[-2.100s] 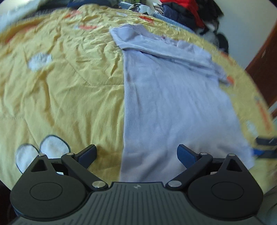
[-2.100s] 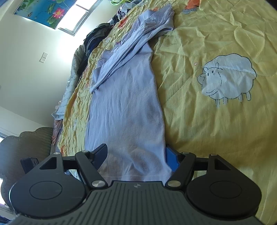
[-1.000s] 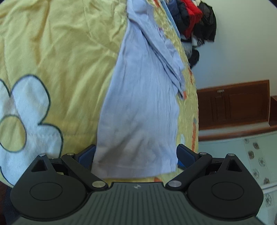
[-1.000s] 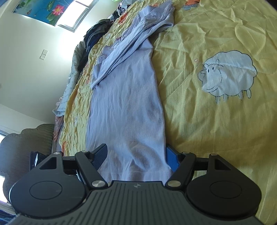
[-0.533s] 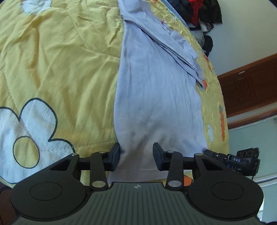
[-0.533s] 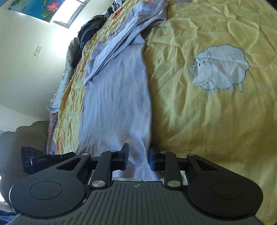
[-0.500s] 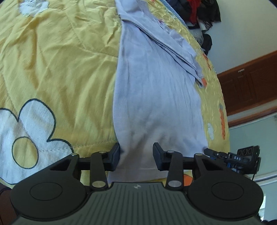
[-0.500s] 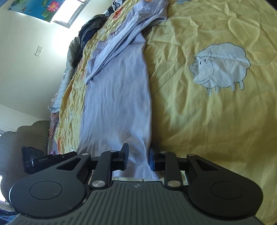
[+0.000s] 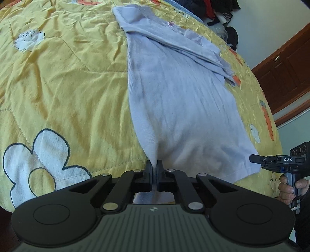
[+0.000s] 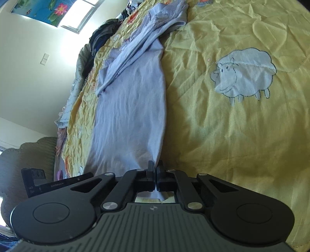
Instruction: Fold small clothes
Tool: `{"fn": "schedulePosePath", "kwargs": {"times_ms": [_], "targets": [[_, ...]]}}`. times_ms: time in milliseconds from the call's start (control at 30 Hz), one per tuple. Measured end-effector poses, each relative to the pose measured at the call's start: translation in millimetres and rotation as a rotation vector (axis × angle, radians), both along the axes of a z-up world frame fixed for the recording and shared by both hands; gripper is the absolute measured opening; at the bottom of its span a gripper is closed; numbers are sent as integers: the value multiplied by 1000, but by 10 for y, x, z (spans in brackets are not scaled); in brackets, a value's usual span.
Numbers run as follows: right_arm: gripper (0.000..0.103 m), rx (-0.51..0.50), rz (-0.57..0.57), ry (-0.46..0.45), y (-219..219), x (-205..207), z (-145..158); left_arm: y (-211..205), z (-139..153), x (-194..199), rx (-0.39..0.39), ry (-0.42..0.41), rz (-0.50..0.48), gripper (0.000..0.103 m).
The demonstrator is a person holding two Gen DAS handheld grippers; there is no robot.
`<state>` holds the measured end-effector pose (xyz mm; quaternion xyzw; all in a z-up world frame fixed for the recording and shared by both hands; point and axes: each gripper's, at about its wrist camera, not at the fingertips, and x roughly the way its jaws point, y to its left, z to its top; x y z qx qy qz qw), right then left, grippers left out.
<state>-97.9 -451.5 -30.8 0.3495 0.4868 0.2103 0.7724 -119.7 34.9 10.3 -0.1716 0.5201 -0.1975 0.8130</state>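
On the yellow quilt [image 9: 64, 81], in the left wrist view: pale lilac shirt [image 9: 180, 100] spread lengthwise, sleeves folded across its far end. Left gripper [image 9: 154, 166] clamped tight on the near hem corner, cloth pinched into a peak between the closed jaws. White flower patch [image 9: 38, 160] to the left. At far right, right gripper [image 9: 255, 159] meeting the other hem corner, held by a hand [image 9: 290, 188]. Dark wooden cabinet [image 9: 286, 64] beyond the bed.

From the right wrist view: same shirt [image 10: 131, 108] stretching away. Right gripper [image 10: 155, 167] closed on its near hem corner, fabric trapped between the jaws. Sheep patch [image 10: 244, 71] to the right. Left gripper's body [image 10: 58, 183] low at left. Flower picture [image 10: 44, 9] high on the wall.
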Motion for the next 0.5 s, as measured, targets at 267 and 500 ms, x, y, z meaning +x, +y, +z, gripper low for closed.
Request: {"fn": "schedulePosePath", "kwargs": {"times_ms": [267,500], "targets": [[7,145,-33,-97,-71,124,308,121,370,196,-85,-88,38,4],[7,288,-63,-189,-168,604,669,267,789,601,-193,-197,85,4]]}}
